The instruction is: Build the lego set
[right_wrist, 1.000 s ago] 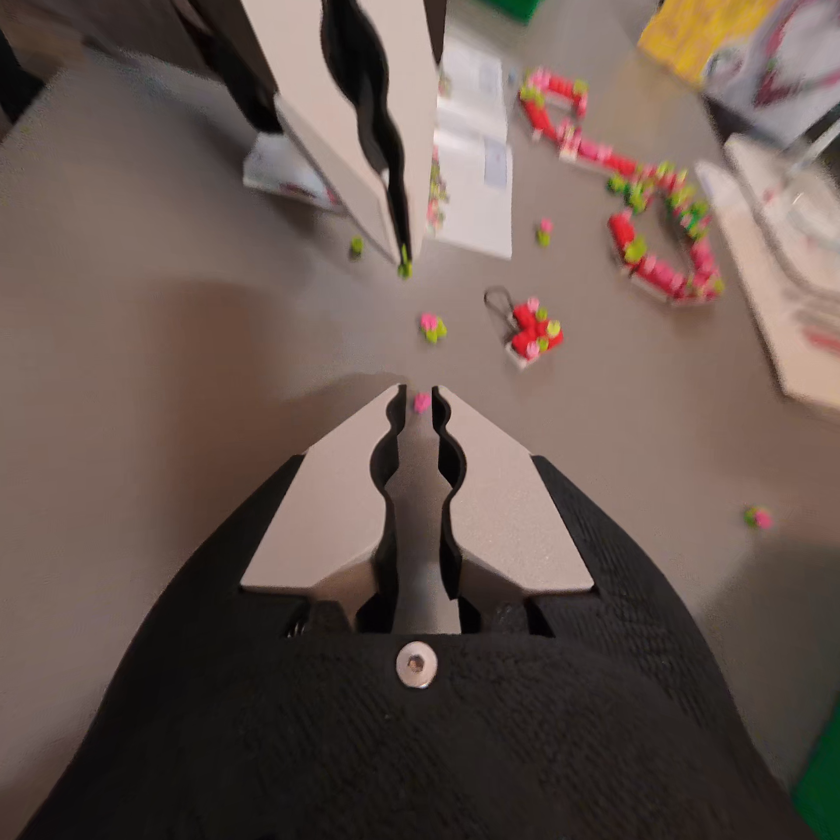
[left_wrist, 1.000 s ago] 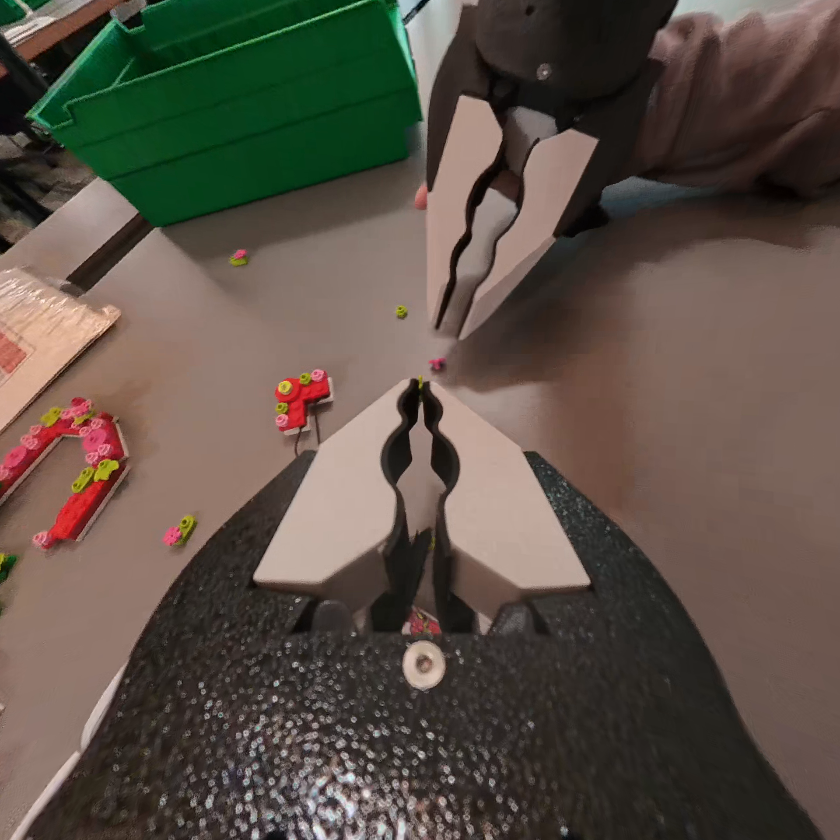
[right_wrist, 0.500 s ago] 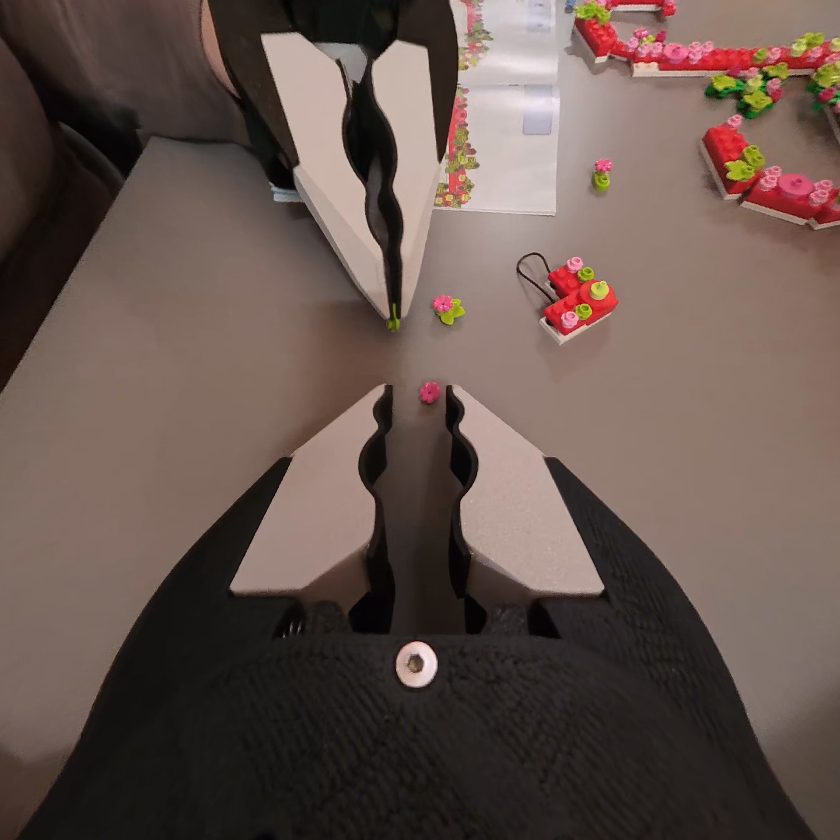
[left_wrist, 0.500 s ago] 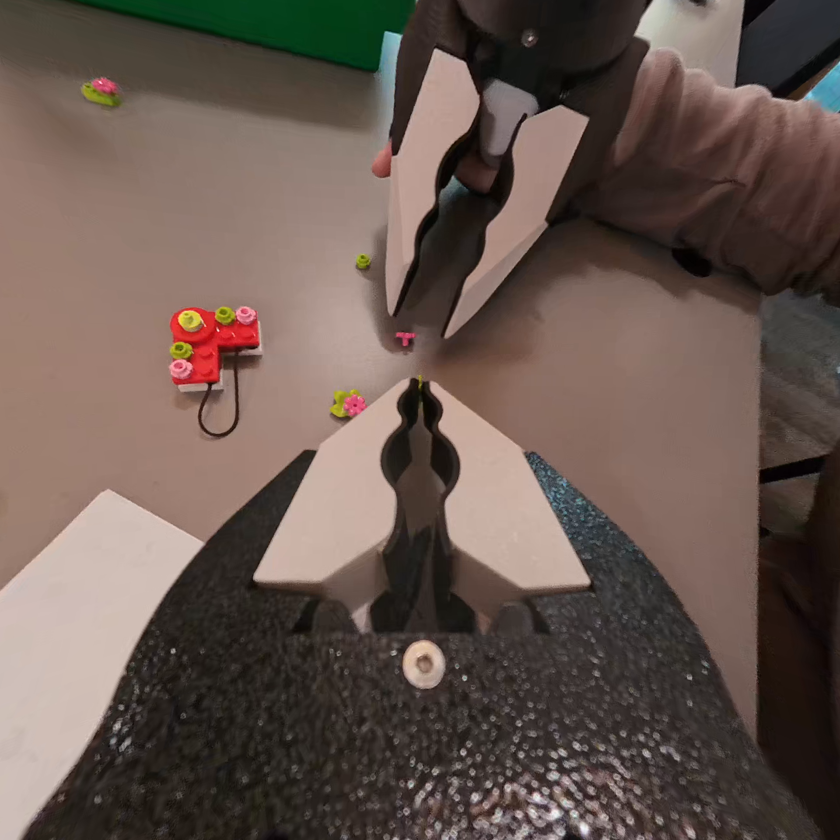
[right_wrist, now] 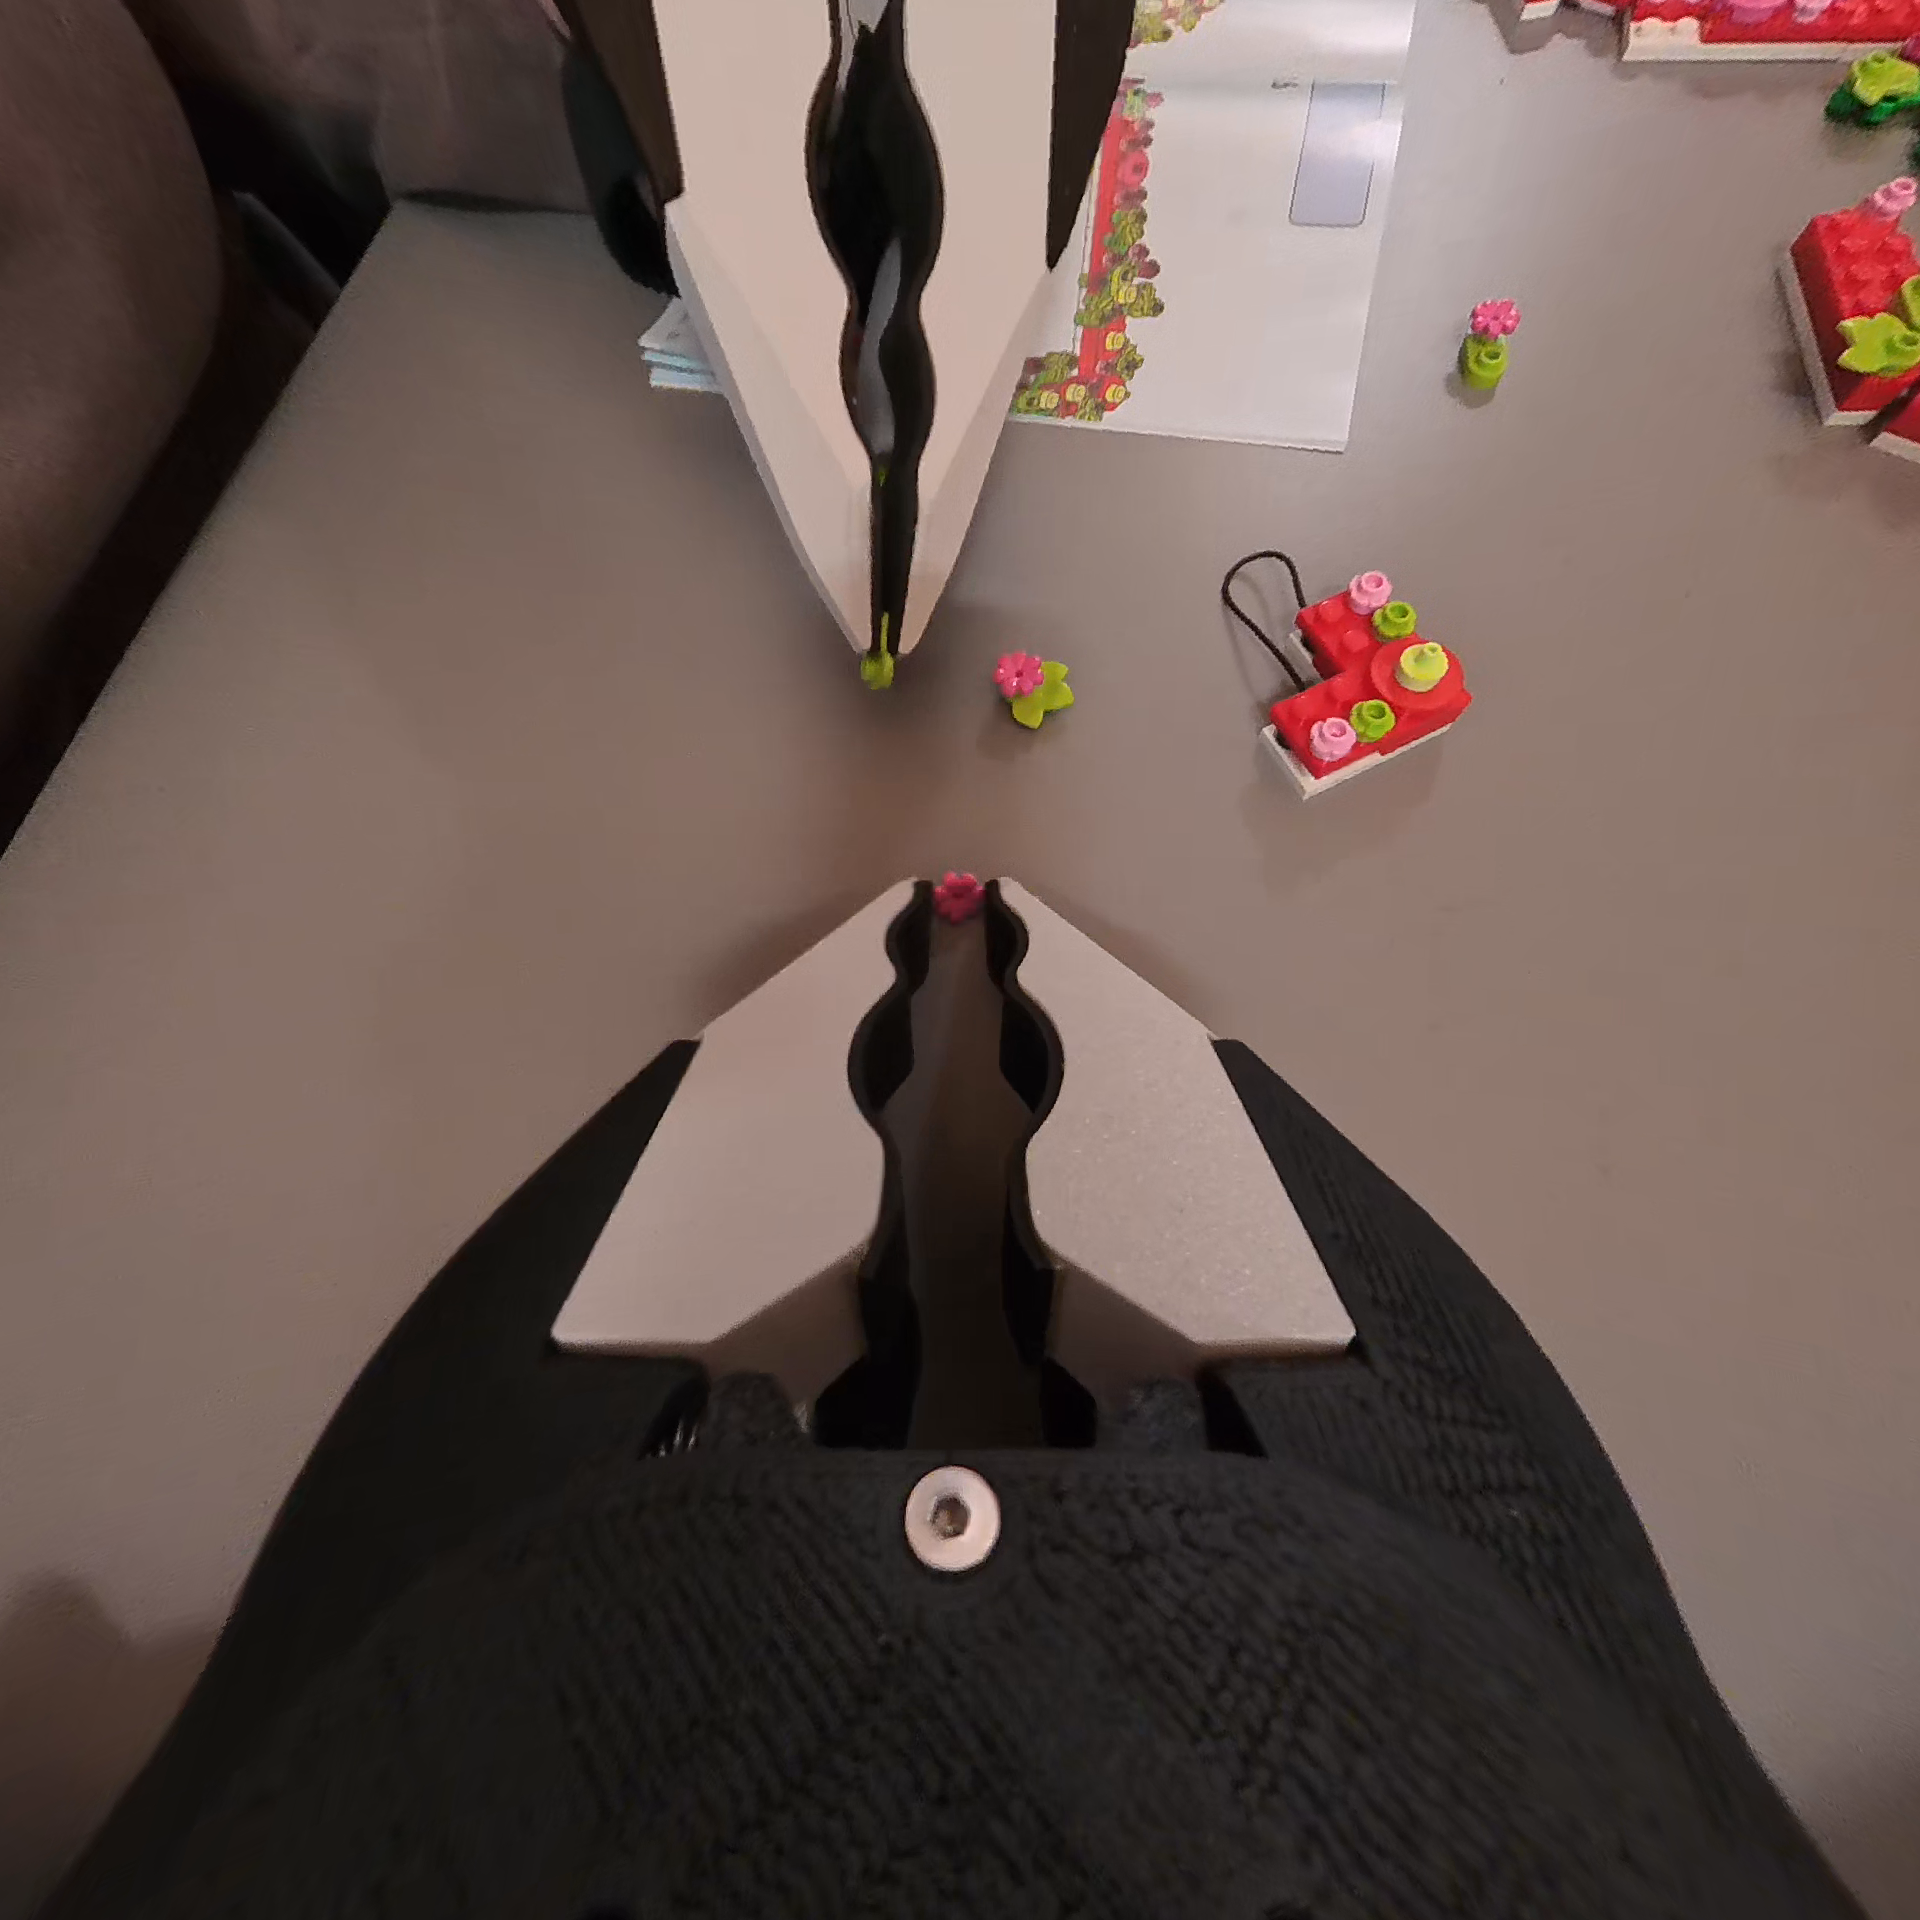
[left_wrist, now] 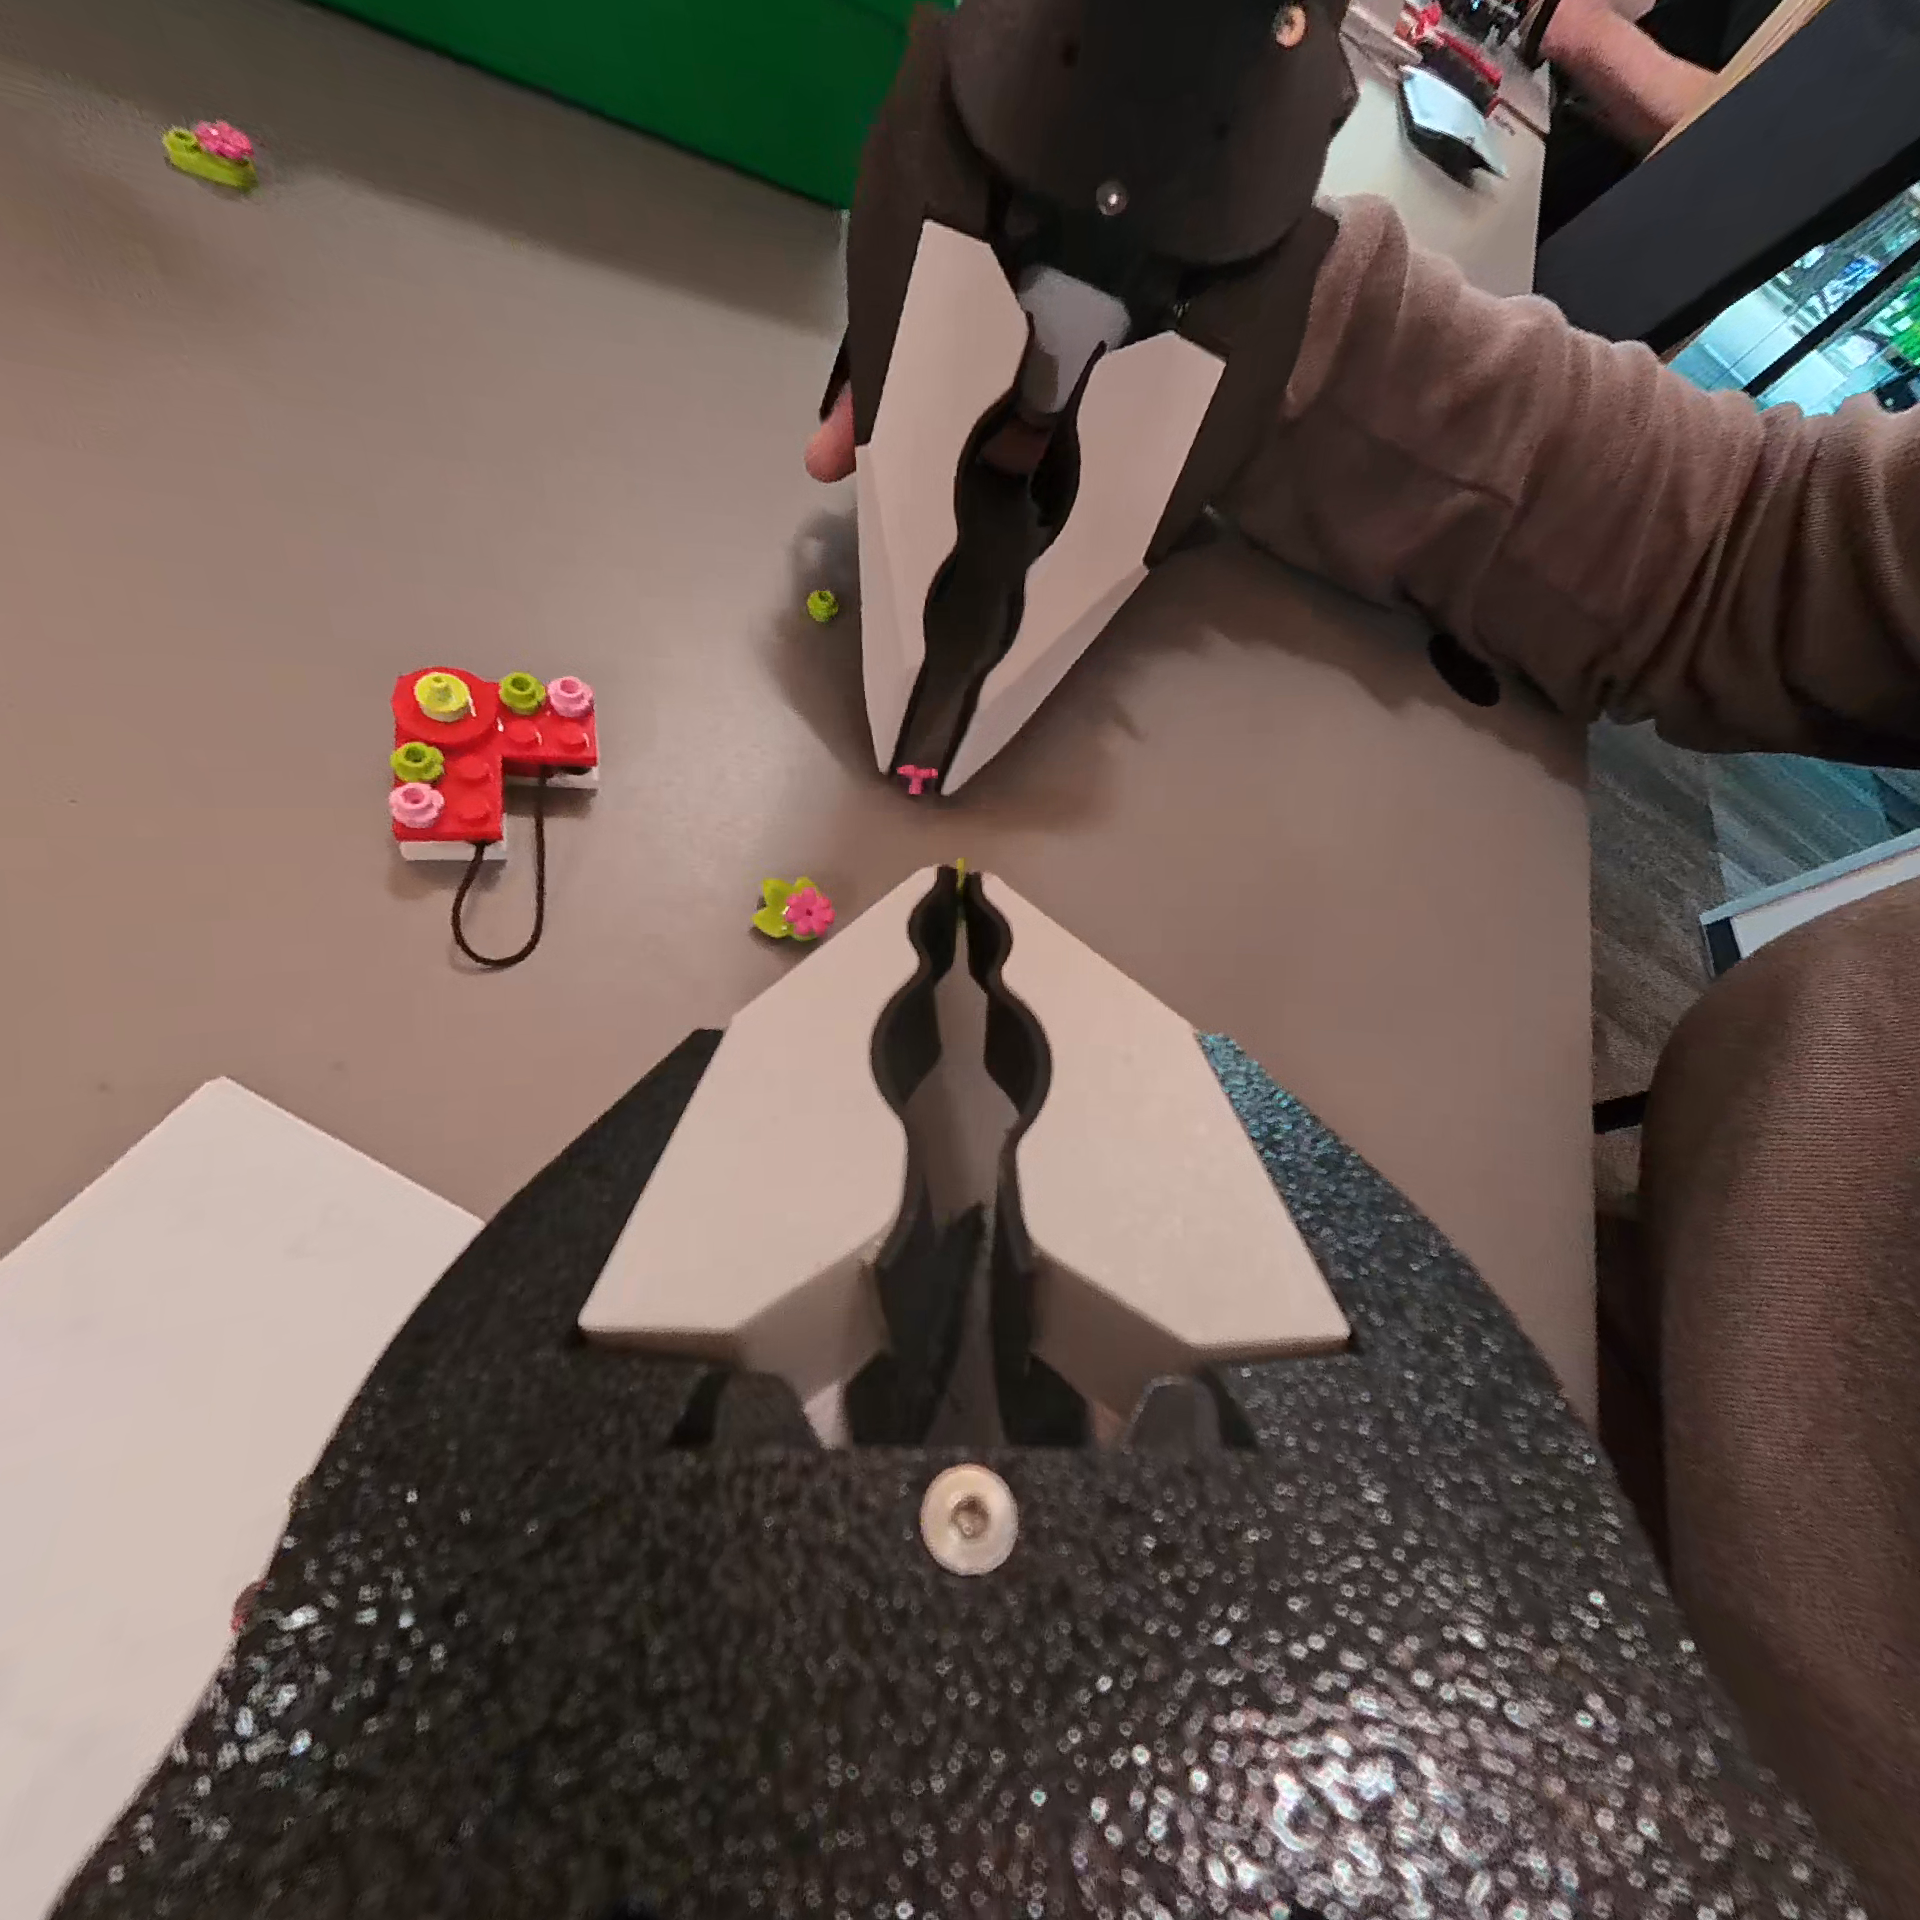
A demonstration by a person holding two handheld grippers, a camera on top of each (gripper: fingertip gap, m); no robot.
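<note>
1. Left wrist view: the left gripper [left_wrist: 958,878] has its fingertips pressed together on a thin lime-green stem [left_wrist: 960,871], of which only a sliver pokes out past the tips.
2. Same view: the right gripper [left_wrist: 918,781] points down at the grey table [left_wrist: 312,468], tips at the surface, with a small pink flower piece [left_wrist: 916,777] between them. From this side the piece shows a short peg under its head.
3. Same view: a red L-shaped brick block [left_wrist: 480,750] with green and pink studs and a dark cord loop lies to the left. A pink flower on a green leaf [left_wrist: 794,910] lies just beside the left gripper's tips. A single green stud [left_wrist: 822,605] sits near the right gripper.
4. Only this view shows the green bin [left_wrist: 665,73] at the far edge, a second flower-and-leaf piece [left_wrist: 211,152] well off to the left, and the brown sleeve [left_wrist: 1538,499] behind the right gripper.
5. Right wrist view: the right gripper [right_wrist: 956,896] has its fingers narrowed onto the pink flower piece [right_wrist: 957,895], seen here from above as a petalled head. The piece fills the gap; contact on both sides looks likely, though I cannot tell whether it is lifted off the table.
6. Same view: the left gripper [right_wrist: 878,665] hangs tip-down opposite. The green stem [right_wrist: 878,667] is plain here, ending in a small knob below the tips.
7. Only this view shows the open instruction booklet [right_wrist: 1247,312] behind the left gripper and the larger red build [right_wrist: 1860,312] at the right edge.
</note>
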